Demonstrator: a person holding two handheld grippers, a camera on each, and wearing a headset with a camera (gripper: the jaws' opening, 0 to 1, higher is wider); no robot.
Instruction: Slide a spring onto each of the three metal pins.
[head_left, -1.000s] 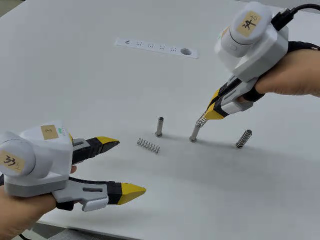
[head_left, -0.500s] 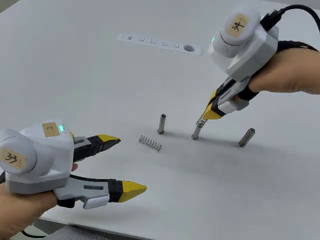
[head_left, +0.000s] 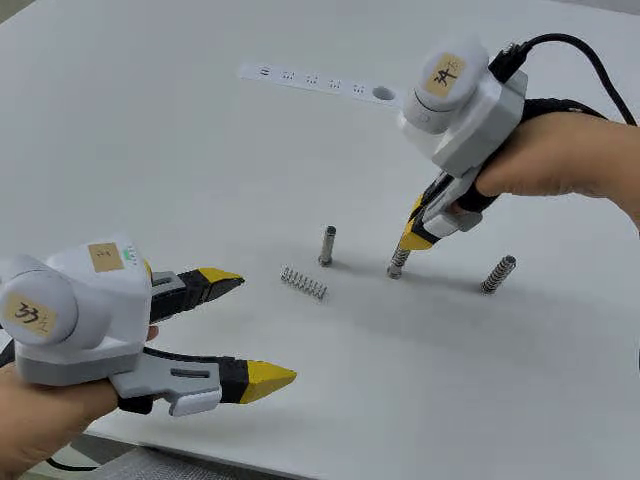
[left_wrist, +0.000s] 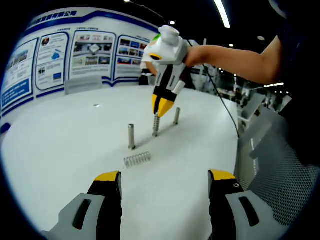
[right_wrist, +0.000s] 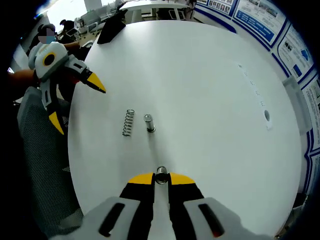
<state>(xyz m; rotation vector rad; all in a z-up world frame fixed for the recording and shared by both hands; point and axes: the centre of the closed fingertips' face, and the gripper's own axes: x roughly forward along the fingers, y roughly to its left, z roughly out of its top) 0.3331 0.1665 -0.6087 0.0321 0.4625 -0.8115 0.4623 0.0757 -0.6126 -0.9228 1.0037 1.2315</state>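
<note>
Three metal pins stand on the white table (head_left: 180, 170). The left pin (head_left: 326, 245) (left_wrist: 131, 136) (right_wrist: 149, 123) is bare. A loose spring (head_left: 303, 284) (left_wrist: 137, 159) (right_wrist: 128, 122) lies flat just in front of it. My right gripper (head_left: 412, 242) (right_wrist: 161, 178) is shut on a spring (head_left: 399, 260) (left_wrist: 156, 125) that sits over the middle pin. The right pin (head_left: 497, 274) (left_wrist: 176, 115) carries a spring and stands free. My left gripper (head_left: 250, 328) (left_wrist: 165, 176) hovers open near the table's front edge, with nothing between its jaws.
A white power strip (head_left: 320, 84) lies at the back of the table. The table's front edge (head_left: 300, 462) runs just below my left gripper. Wall posters (left_wrist: 90, 55) hang beyond the table's far side.
My right gripper has come down and slid the spring from the middle pin's top further down its shaft. The left gripper has stayed about where it was.
</note>
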